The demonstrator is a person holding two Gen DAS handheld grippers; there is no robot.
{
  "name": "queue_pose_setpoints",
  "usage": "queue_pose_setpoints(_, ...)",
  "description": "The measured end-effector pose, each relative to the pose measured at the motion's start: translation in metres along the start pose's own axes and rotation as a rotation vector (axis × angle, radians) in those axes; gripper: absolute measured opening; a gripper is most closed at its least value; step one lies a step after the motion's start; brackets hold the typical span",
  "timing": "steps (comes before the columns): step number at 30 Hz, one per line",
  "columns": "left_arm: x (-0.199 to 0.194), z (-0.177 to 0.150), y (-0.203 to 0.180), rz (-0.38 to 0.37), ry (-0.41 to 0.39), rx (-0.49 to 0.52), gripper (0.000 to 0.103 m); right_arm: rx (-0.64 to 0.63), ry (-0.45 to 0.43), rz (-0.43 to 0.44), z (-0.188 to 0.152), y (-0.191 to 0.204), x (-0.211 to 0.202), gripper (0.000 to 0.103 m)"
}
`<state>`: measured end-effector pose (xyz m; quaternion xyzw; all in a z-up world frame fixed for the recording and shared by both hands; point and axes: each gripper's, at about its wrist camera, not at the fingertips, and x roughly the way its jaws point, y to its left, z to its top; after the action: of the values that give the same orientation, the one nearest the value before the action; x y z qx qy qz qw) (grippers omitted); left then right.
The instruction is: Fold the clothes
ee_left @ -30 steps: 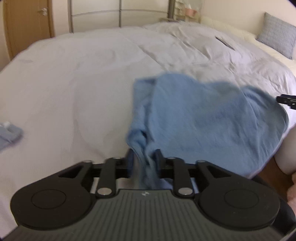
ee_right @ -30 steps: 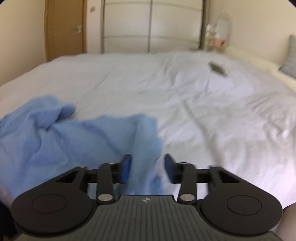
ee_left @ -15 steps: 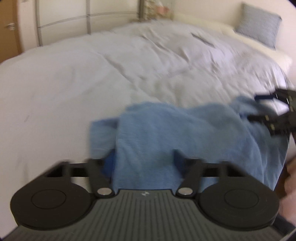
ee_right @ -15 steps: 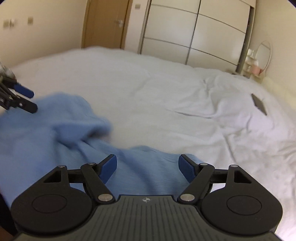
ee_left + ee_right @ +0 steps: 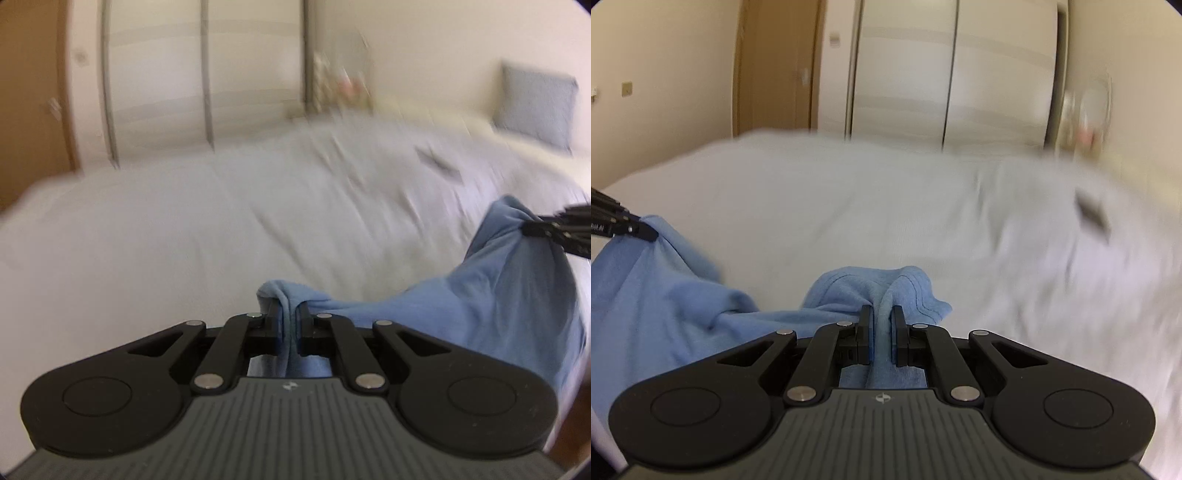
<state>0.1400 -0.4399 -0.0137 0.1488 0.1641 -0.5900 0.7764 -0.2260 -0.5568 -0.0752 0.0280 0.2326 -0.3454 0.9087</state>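
A light blue garment hangs stretched between my two grippers above the white bed. My left gripper is shut on one bunched edge of it. My right gripper is shut on another edge, where a stitched hem shows. In the left wrist view the right gripper pinches the cloth at the far right. In the right wrist view the left gripper pinches it at the far left. The garment sags between the two holds.
The white bed fills the middle of both views. A dark flat object lies on it to the right. A grey pillow stands at the far right. White wardrobe doors and a wooden door stand behind the bed.
Both grippers were open over the garment half a second ago; now both are shut on its edges and have lifted it. The views have tilted up toward the wardrobe.
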Motion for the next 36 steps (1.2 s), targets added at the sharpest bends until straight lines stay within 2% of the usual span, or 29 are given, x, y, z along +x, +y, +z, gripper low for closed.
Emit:
queue_pose_setpoints(2,-0.020,0.026,0.006,0.040,-0.099,0.005,0.004,-0.022,-0.125,-0.036,0.033,-0.006,-0.006,0.006)
queue_pose_setpoints(4,-0.043,0.037,0.008,0.057,-0.166,0.010,0.004,-0.026,-0.263,-0.063,0.057,-0.010,-0.024,0.006)
queue_pose_setpoints(6,-0.060,0.030,0.002,0.057,-0.182,0.033,0.004,-0.034,-0.359,-0.078,0.067,-0.009,-0.044,0.006)
queue_pose_setpoints(9,-0.072,-0.011,-0.009,0.035,-0.119,0.048,0.005,-0.020,-0.391,-0.050,0.054,-0.005,-0.066,0.007)
queue_pose_setpoints(11,-0.071,-0.060,-0.014,0.009,-0.007,0.021,0.011,-0.008,-0.328,-0.013,0.030,0.001,-0.069,0.010)
queue_pose_setpoints(14,-0.069,-0.134,-0.019,-0.013,0.186,-0.029,0.011,0.049,-0.168,0.038,-0.029,0.012,-0.066,0.010)
queue_pose_setpoints(16,-0.073,-0.159,-0.018,-0.010,0.238,-0.058,0.011,0.086,-0.052,0.048,-0.073,0.017,-0.066,0.010)
queue_pose_setpoints(19,-0.081,-0.187,-0.015,-0.001,0.287,-0.098,0.019,0.151,0.065,0.033,-0.116,0.015,-0.071,0.010)
queue_pose_setpoints(21,-0.082,-0.184,-0.014,0.010,0.268,-0.104,0.032,0.183,0.086,0.026,-0.125,0.011,-0.074,0.014)
queue_pose_setpoints(22,-0.079,-0.177,-0.014,0.012,0.247,-0.096,0.042,0.185,0.081,0.027,-0.123,0.011,-0.074,0.021)
queue_pose_setpoints(23,-0.073,-0.169,-0.015,0.011,0.221,-0.081,0.048,0.186,0.076,0.027,-0.120,0.010,-0.074,0.027)
queue_pose_setpoints(24,-0.067,-0.161,-0.016,0.010,0.196,-0.067,0.051,0.169,0.068,0.036,-0.114,0.013,-0.070,0.030)
queue_pose_setpoints(26,-0.055,-0.144,-0.019,0.008,0.146,-0.038,0.061,0.117,0.051,0.061,-0.098,0.023,-0.058,0.043)
queue_pose_setpoints(28,-0.035,-0.134,-0.022,-0.008,0.132,-0.018,0.062,0.063,0.038,0.088,-0.083,0.033,-0.043,0.045)
queue_pose_setpoints(30,-0.019,-0.133,-0.027,-0.019,0.162,0.021,0.059,0.004,0.037,0.117,-0.075,0.045,-0.026,0.045)
queue_pose_setpoints(31,-0.012,-0.133,-0.032,-0.013,0.184,0.053,0.036,-0.029,0.043,0.130,-0.073,0.053,-0.018,0.045)
queue_pose_setpoints(32,-0.006,-0.134,-0.037,-0.006,0.206,0.085,0.007,-0.066,0.051,0.141,-0.070,0.063,-0.010,0.045)
queue_pose_setpoints(33,-0.005,-0.136,-0.040,-0.003,0.216,0.110,0.002,-0.098,0.055,0.152,-0.069,0.070,-0.005,0.045)
queue_pose_setpoints(36,-0.017,-0.143,-0.046,-0.008,0.210,0.143,0.002,-0.169,0.063,0.202,-0.069,0.090,0.003,0.045)
